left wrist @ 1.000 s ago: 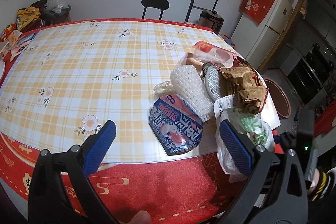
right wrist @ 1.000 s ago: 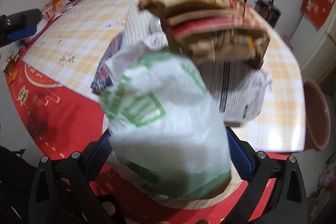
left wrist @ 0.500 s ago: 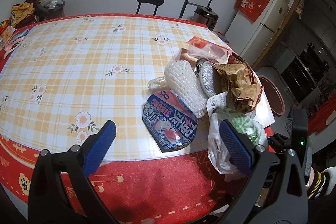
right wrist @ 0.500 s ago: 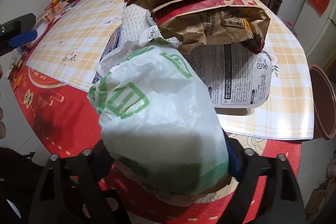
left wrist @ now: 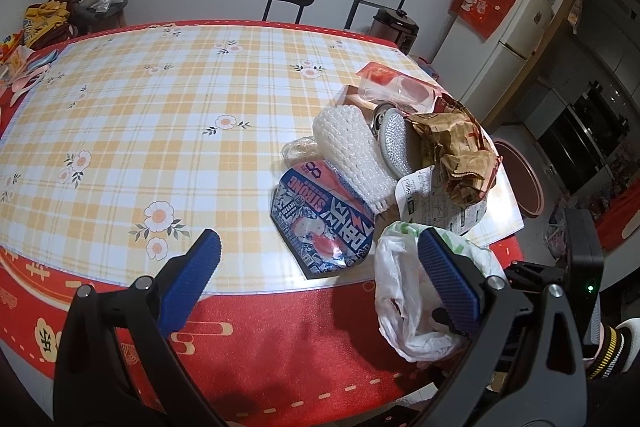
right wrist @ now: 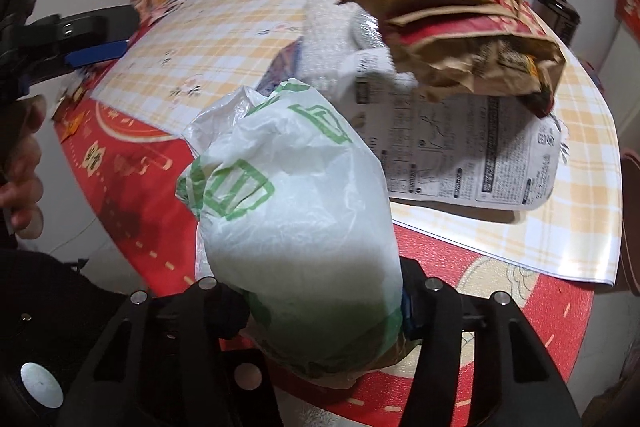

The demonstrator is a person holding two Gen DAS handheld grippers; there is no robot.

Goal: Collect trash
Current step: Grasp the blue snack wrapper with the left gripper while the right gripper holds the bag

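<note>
Right now, gripping a white plastic bag [right wrist: 296,211] with green print between the jaws of the right gripper [right wrist: 320,303], fingers pressed into its lower sides, bag bulging up toward the camera. Held just off the near edge of the table [left wrist: 168,131], over the red cloth border. Seen from the left wrist, same bag [left wrist: 404,291] hanging at that near edge, right beside the blue pad of one finger [left wrist: 448,287].

Left gripper [left wrist: 316,283] spread wide, nothing between the pads, hovering over the table's near red border.

Rest of the trash heaped on the table's right side, beyond the bag: crumpled brown paper bag [left wrist: 460,155] on top of a printed white sheet [left wrist: 436,203], white foam netting [left wrist: 356,151] just left of it, a blue snack wrapper [left wrist: 324,227] lying flat nearest the table edge, touching the netting. Clear plastic tray [left wrist: 396,87] with red label at the far end of the heap.

Right view a little blurred around the brown paper bag [right wrist: 468,47], finer print unreadable.
</note>
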